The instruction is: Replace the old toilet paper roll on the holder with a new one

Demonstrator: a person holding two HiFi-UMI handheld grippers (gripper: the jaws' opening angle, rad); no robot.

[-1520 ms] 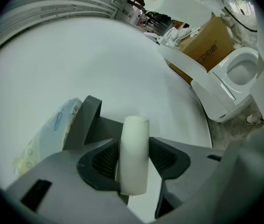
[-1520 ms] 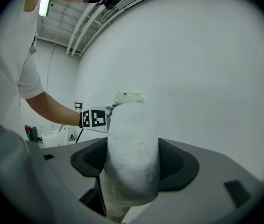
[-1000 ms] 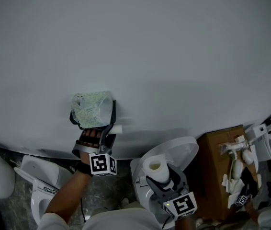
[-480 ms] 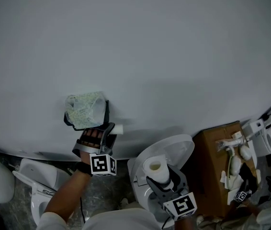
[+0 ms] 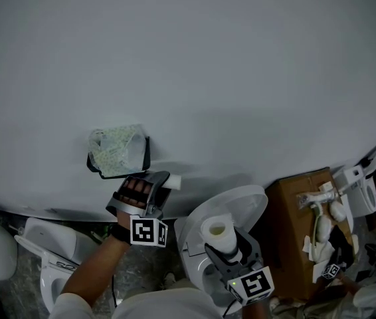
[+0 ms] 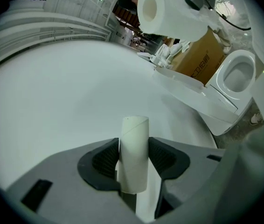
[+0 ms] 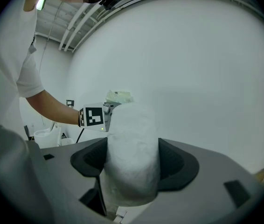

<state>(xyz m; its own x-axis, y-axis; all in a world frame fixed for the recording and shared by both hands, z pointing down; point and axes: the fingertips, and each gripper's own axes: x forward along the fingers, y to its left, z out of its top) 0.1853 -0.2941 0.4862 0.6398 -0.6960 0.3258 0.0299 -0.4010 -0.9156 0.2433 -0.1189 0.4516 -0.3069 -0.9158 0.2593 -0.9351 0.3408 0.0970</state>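
Note:
The wall holder (image 5: 118, 151), black with a speckled pale cover, hangs on the white wall with no roll visible on it. Just right of and below it, my left gripper (image 5: 160, 180) is shut on the old bare cardboard tube (image 5: 173, 181). In the left gripper view the tube (image 6: 134, 153) stands upright between the pads (image 6: 105, 160). My right gripper (image 5: 224, 244) is lower, to the right, shut on the new white toilet paper roll (image 5: 216, 233). In the right gripper view that roll (image 7: 132, 153) fills the jaws, with the holder (image 7: 118, 96) beyond it.
A white toilet with its lid up (image 5: 234, 208) stands under my right gripper. A brown cardboard box (image 5: 294, 224) with white fittings on it is to the right. More white toilets (image 5: 48, 258) stand at the lower left. The plain wall (image 5: 208, 78) fills the upper part of the view.
My left gripper has drawn to the right, away from the holder, carrying the cardboard tube. The right gripper and the new roll have stayed put.

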